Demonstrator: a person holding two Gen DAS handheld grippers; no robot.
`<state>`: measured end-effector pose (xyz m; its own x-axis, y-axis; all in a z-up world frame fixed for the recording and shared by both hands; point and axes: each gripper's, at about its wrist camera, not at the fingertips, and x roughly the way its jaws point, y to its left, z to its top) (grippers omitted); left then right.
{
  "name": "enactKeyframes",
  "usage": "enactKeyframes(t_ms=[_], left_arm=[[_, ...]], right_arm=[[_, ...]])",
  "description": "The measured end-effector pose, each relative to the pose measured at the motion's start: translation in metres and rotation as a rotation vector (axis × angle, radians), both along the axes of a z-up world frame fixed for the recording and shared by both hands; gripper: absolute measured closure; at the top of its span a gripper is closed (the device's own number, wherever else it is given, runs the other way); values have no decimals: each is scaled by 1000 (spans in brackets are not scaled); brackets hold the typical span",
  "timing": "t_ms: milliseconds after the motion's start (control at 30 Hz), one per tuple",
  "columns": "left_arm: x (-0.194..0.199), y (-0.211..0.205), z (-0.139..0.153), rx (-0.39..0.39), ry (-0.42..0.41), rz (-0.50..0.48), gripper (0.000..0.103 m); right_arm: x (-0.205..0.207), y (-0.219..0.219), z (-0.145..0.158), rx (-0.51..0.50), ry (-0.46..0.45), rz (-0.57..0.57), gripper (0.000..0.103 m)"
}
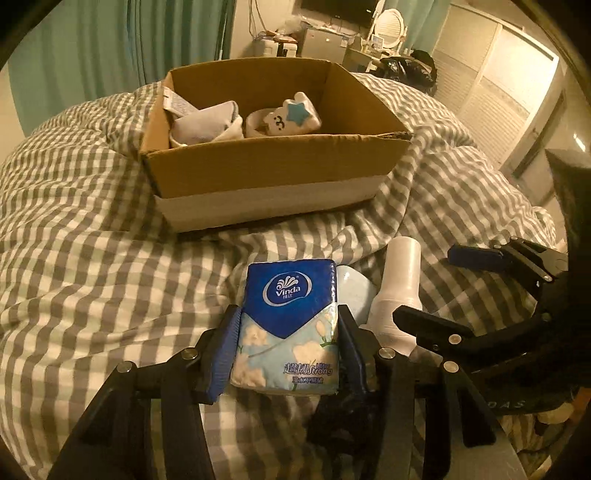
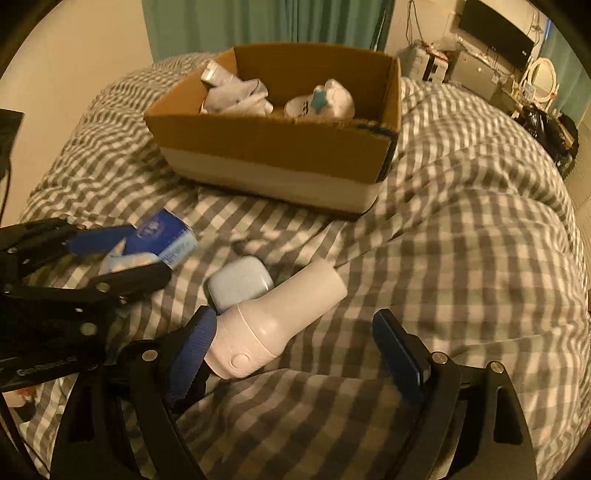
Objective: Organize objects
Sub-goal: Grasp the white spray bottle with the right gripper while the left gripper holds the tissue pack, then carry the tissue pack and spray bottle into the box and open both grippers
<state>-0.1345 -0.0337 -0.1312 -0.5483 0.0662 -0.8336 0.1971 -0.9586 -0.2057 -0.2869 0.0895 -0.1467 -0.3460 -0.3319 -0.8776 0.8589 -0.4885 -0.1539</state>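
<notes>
My left gripper [image 1: 286, 332] is shut on a blue Vinda tissue pack [image 1: 290, 317], just above the checked duvet; it also shows in the right wrist view [image 2: 155, 243]. My right gripper [image 2: 295, 347] is open, its left pad against a white bottle-shaped device [image 2: 273, 321] that lies on the duvet between the jaws. A pale blue earbud case [image 2: 238, 282] lies beside the device. In the left wrist view the device [image 1: 399, 284] and case [image 1: 352, 288] lie right of the pack. The cardboard box [image 1: 273, 173] stands beyond.
The box [image 2: 280, 155] holds white socks [image 1: 207, 123], a white star-marked item [image 1: 291, 118] and a tube [image 2: 218, 75]. The checked duvet [image 2: 461, 240] spreads to the right. Curtains, a dresser with a mirror [image 1: 388, 24] and closet doors are behind.
</notes>
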Motion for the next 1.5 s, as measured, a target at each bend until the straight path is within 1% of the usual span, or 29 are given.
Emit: enactKeyframes(t_ms=[100, 233, 333, 400, 433, 500, 567, 633, 667, 733, 900, 1133, 1233, 1500], left_arm=[[2, -6, 1, -15, 5, -1, 51], [14, -19, 0, -30, -4, 28, 51], [18, -27, -4, -8, -9, 56, 51], [21, -29, -2, -12, -3, 65, 51], [21, -29, -1, -20, -1, 67, 51], [21, -27, -1, -33, -1, 66, 51], [21, -25, 0, -41, -2, 65, 51], [21, -24, 0, -47, -2, 66, 51], [22, -24, 0, -49, -2, 68, 51], [22, -24, 0, -53, 0, 73, 51], [26, -22, 3, -67, 4, 79, 51], [37, -14, 14, -82, 27, 73, 51], [45, -11, 21, -90, 43, 78, 51], [58, -2, 46, -123, 97, 81, 51]], right_arm=[[1, -4, -6, 30, 0, 2, 16], [1, -12, -16, 40, -50, 20, 16], [0, -22, -26, 60, -87, 33, 17], [-2, -27, -33, 69, -101, 31, 21], [-2, -28, -34, 68, -106, 31, 25], [-4, -30, -36, 63, -112, 28, 28], [-4, -29, -36, 62, -113, 27, 38], [-3, -28, -36, 57, -113, 31, 42], [-2, -28, -35, 49, -108, 32, 47], [1, -25, -31, 31, -98, 34, 53], [7, -18, -19, -6, -67, 40, 55], [23, -5, 8, -62, -18, 48, 57], [29, -2, 15, -81, -13, 51, 57], [46, 12, 42, -142, 37, 62, 57]])
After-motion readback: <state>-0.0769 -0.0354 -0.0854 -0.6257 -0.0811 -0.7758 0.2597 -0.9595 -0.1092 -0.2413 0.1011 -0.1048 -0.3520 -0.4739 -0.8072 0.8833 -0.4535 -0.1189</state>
